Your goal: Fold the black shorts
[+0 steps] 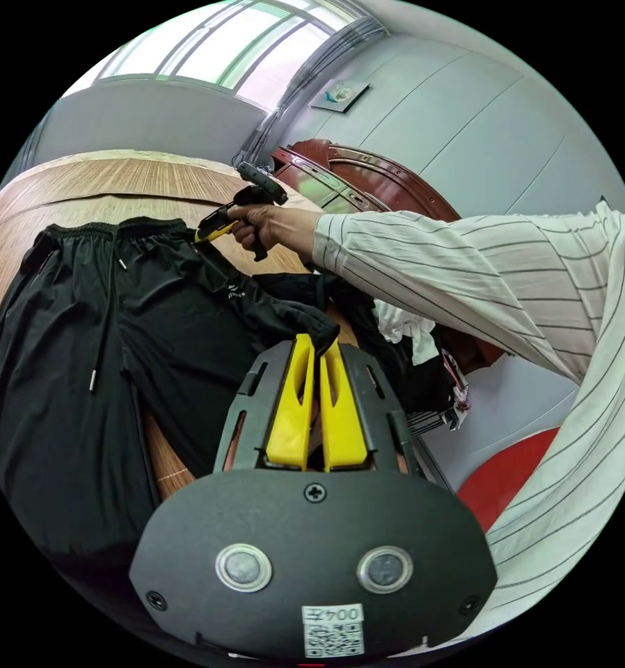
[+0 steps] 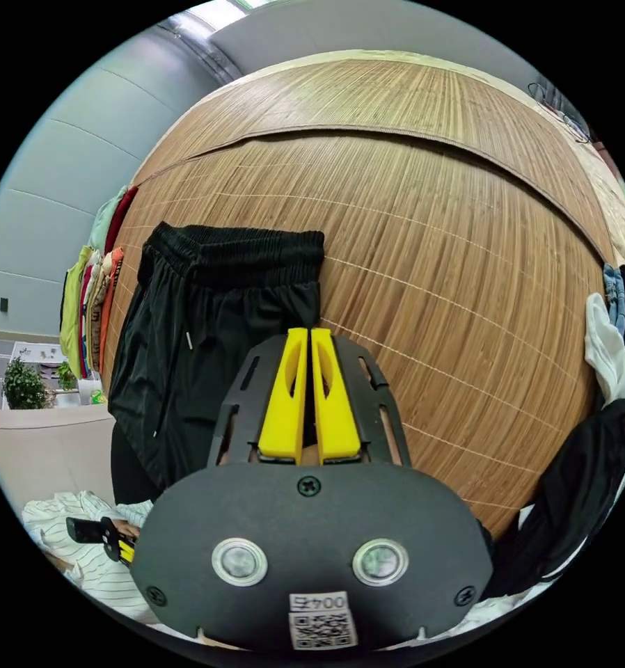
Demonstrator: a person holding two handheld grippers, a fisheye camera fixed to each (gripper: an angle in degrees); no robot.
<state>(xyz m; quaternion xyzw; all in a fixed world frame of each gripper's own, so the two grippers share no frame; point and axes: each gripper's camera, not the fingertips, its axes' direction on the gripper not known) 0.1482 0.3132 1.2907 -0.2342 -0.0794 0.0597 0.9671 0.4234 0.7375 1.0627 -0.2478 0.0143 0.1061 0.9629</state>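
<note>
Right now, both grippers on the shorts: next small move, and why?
Probably lift both together and carry that edge across. The left gripper pinches a hem corner of the black shorts; the right gripper is closed at the waistband side, the shorts lying flat on the bamboo mat.

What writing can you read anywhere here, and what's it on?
White logo on the black shorts: too small to read.
Wall sign: blurred.
Code sticker on the left gripper: too small to read.
Code sticker on the right gripper: same.

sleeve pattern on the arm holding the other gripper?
White with thin dark stripes; the sleeve shows best in the left gripper view.
</note>
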